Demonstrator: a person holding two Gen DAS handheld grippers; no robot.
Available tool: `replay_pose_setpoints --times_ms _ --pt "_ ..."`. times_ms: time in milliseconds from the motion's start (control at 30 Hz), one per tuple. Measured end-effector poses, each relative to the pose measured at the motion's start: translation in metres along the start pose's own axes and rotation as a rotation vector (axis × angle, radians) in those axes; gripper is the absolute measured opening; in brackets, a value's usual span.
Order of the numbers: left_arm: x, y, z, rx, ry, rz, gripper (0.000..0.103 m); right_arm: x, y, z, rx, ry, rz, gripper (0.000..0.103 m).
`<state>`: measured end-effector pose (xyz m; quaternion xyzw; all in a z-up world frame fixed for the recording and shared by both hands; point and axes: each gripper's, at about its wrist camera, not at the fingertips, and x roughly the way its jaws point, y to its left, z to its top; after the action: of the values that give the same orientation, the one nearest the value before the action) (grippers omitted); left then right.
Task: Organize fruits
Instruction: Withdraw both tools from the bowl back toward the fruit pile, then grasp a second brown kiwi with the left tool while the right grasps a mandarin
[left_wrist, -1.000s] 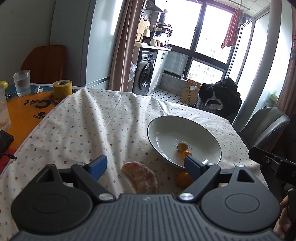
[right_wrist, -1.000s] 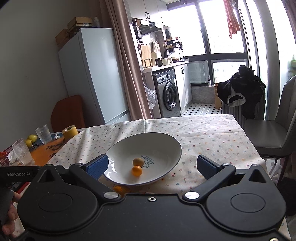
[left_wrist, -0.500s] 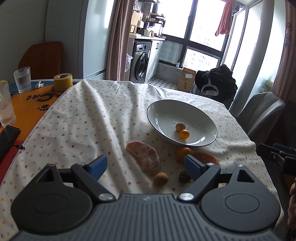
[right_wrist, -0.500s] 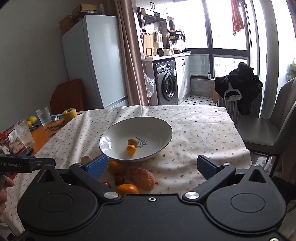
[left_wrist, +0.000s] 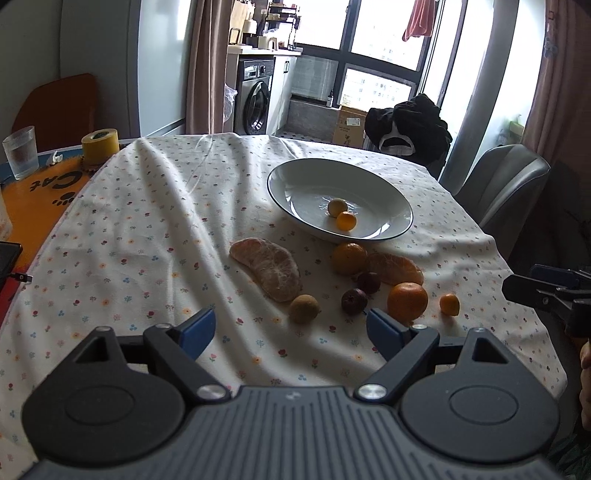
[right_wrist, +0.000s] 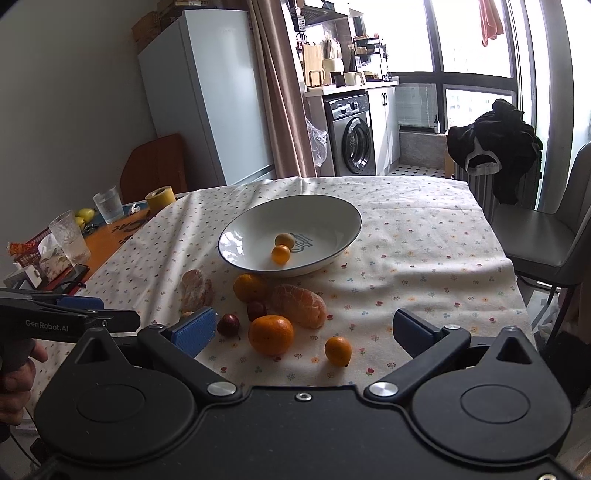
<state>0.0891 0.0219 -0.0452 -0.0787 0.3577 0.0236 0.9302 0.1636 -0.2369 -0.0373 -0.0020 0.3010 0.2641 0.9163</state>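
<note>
Hovering over scattered fruit, both grippers gape empty.
The peeled half (left_wrist: 267, 267) lies lengthwise slanting away from the bowl (left_wrist: 295, 177).

Left gripper (left_wrist: 291, 330) and right gripper (right_wrist: 303, 330) each stand wide.

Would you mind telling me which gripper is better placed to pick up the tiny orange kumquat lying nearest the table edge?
Right, probably. The tiny orange kumquat lies between the right gripper's open jaws, just ahead. From the left gripper, it sits off to the right, outside its open jaws.
</note>
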Motion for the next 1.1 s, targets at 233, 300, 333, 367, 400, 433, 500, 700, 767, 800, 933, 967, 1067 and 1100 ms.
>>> replay_pose_setpoints --times_ms 233,300,333,367,400,433,500,700,767,800,933,967,1067,1100 --pt "0.012 -0.002 -0.002 0.013 0.015 -0.026 0.083 0.008 -0.003 -0.010 -0.008 0.038 0.008 0.103" --pt "0.015 -0.003 -0.002 0.016 0.021 -0.035 0.082 0.010 -0.005 -0.012 -0.002 0.041 0.018 0.103" --pt "0.017 -0.004 -0.002 0.018 0.023 -0.036 0.081 0.011 -0.007 -0.013 0.001 0.043 0.019 0.102" --pt "0.019 -0.004 -0.002 0.021 0.024 -0.037 0.079 0.013 -0.007 -0.013 0.000 0.047 0.015 0.102" --pt "0.021 -0.004 -0.001 0.022 0.027 -0.039 0.078 0.015 -0.008 -0.014 0.000 0.051 0.013 0.101" --pt "0.024 -0.004 -0.001 0.021 0.030 -0.041 0.075 0.016 -0.009 -0.014 0.004 0.055 0.015 0.101" --pt "0.029 -0.004 -0.001 0.017 0.038 -0.044 0.072 0.020 -0.011 -0.015 0.011 0.067 0.021 0.098" --pt "0.045 -0.004 0.000 0.015 0.063 -0.051 0.061 0.033 -0.014 -0.015 0.013 0.099 0.021 0.089" --pt "0.049 -0.003 0.000 0.012 0.062 -0.053 0.059 0.037 -0.014 -0.015 0.008 0.108 0.016 0.085" --pt "0.051 -0.002 0.001 0.013 0.062 -0.049 0.058 0.039 -0.015 -0.015 0.008 0.112 0.013 0.084" --pt "0.060 -0.001 0.003 0.011 0.071 -0.049 0.054 0.048 -0.018 -0.015 0.016 0.135 0.007 0.077" --pt "0.062 -0.002 0.004 0.015 0.072 -0.046 0.052 0.050 -0.018 -0.015 0.012 0.141 0.001 0.075" --pt "0.067 -0.003 0.004 0.022 0.074 -0.042 0.048 0.056 -0.017 -0.016 -0.002 0.149 -0.019 0.073" --pt "0.069 -0.003 0.005 0.024 0.079 -0.043 0.046 0.058 -0.016 -0.016 -0.006 0.152 -0.021 0.070"
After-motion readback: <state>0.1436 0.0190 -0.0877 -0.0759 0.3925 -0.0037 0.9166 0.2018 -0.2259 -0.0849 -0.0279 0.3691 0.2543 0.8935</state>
